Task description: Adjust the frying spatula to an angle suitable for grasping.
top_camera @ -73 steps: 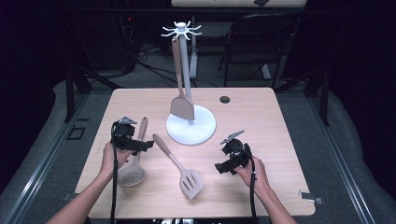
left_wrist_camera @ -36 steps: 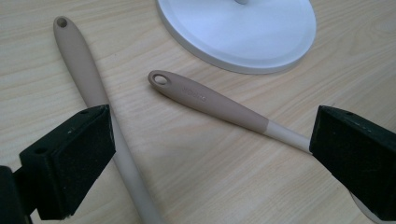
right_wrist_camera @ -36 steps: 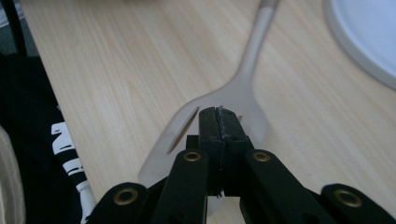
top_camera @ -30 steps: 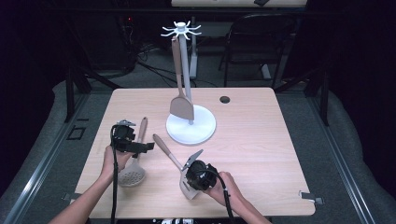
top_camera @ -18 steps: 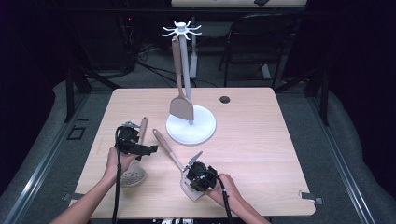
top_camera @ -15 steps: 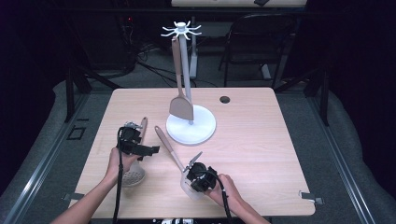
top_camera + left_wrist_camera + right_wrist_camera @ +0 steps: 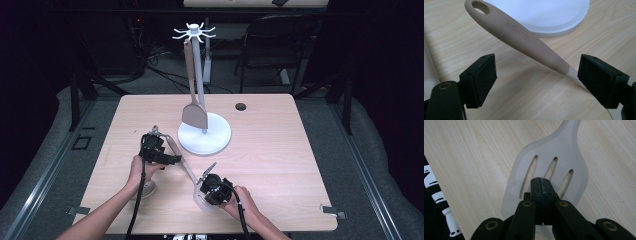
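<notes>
Desk (image 7: 280, 165) with white rack (image 7: 204, 134) near its middle; one spatula (image 7: 193, 107) already hanging from the rack's top hooks. Slotted spatula (image 7: 554, 167) lying flat on the desk, handle end just in front of the rack's base, blade toward the person. Right tongs (image 7: 541, 185) closed, pressing on the blade between its slots; in the high view, right tongs (image 7: 214, 186) in front of the base. Left tongs (image 7: 536, 80) spread wide, straddling the tan handle (image 7: 519, 37) without touching, hanging hole toward the base. Ladle (image 7: 148, 187) left of the rack, partly hidden under the left hand (image 7: 140, 167). Step in hand, by judgement: pinning the blade for a handle pickup. Next move: closing on the handle, then lifting the hole toward a free hook.
</notes>
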A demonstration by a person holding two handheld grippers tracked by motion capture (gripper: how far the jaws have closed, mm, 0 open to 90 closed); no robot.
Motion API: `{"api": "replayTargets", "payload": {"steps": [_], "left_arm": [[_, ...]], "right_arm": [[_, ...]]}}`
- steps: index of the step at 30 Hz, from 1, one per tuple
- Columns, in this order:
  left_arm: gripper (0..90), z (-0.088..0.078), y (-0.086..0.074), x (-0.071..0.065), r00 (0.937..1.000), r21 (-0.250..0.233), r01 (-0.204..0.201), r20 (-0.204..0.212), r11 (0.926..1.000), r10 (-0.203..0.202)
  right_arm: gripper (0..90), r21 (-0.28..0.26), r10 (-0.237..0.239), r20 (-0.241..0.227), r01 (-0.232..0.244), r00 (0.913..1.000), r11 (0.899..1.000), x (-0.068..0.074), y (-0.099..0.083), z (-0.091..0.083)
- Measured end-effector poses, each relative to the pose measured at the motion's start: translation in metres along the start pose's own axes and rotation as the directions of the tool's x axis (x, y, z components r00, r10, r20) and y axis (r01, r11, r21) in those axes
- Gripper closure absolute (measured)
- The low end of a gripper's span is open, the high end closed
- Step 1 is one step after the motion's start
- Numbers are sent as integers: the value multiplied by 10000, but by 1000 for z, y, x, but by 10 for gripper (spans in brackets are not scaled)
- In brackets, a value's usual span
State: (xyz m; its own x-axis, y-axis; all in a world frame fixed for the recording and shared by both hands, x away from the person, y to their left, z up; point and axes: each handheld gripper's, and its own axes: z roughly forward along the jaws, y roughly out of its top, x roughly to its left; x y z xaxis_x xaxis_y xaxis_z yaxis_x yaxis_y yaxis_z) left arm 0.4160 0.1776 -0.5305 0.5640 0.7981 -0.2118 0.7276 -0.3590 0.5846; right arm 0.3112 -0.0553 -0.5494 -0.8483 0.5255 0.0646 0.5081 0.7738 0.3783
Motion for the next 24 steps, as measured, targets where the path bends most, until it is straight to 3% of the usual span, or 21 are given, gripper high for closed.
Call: {"api": "replayTargets", "payload": {"steps": [7, 13, 20, 24], "left_arm": [[290, 13, 7, 1, 9994, 72, 280, 215, 9996, -282], [312, 21, 11, 0, 9995, 275, 232, 190, 9994, -237], [354, 31, 14, 2, 9976, 467, 629, 259, 9969, -641], [396, 30, 12, 5, 9940, 371, 908, 586, 9952, -929]], "right_arm": [[900, 70, -92, 56, 91, 9999, 9999, 0, 0, 0], [900, 95, -147, 107, 146, 9998, 9998, 0, 1, -1], [900, 83, -178, 104, 177, 9998, 9998, 0, 1, 0], [900, 1, -97, 6, 97, 10000, 10000, 0, 1, 1]]}}
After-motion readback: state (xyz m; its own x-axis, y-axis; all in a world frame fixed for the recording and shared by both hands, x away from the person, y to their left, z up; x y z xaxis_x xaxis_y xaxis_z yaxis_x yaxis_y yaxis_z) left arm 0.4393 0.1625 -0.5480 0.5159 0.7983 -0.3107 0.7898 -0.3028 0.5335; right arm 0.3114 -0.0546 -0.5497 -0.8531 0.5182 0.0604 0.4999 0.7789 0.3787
